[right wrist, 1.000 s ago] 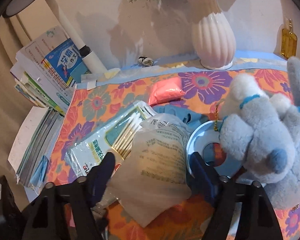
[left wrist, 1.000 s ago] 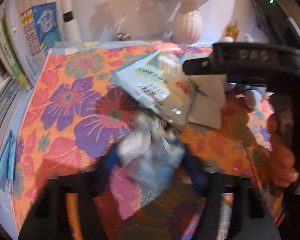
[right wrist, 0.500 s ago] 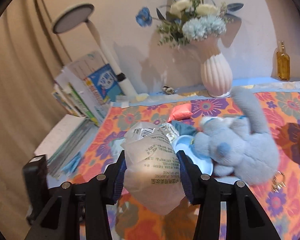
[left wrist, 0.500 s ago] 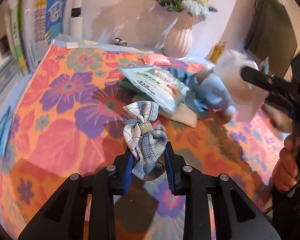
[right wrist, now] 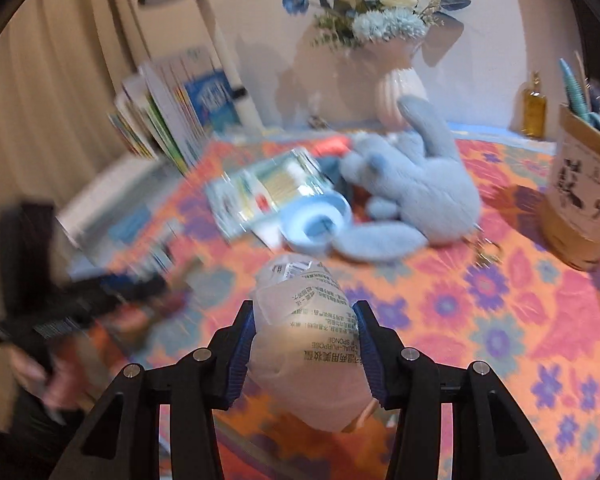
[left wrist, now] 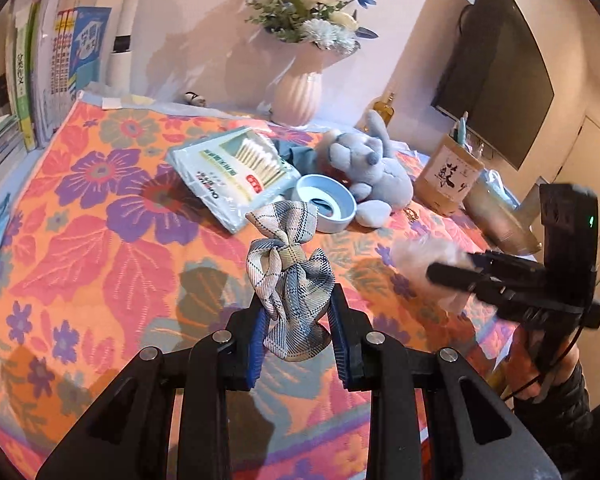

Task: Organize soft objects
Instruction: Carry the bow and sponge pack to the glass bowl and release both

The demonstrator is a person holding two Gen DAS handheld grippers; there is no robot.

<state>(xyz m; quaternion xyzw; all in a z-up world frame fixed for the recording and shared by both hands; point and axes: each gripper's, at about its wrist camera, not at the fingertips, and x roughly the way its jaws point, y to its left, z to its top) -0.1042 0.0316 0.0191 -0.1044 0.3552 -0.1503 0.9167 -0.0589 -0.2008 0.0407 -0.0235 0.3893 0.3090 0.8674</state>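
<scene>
The left gripper [left wrist: 298, 316] clamps a plaid fabric bow [left wrist: 290, 280], its long axis upright, above the surface's [left wrist: 100, 264] near edge. The right gripper [right wrist: 304, 344] pinches a bagged sponge [right wrist: 312, 344], and the plush toy [right wrist: 416, 188] lies farther back toward the vase.

The left gripper [left wrist: 298, 330] is showing black angular arms with silver screw heads and ribbed blue pads on its fingers [left wrist: 256, 344]. The right gripper [right wrist: 304, 344] is wearing the same black frame, screws and blue pads. A green light is glowing on its black housing, a thin black cable trailing below.
</scene>
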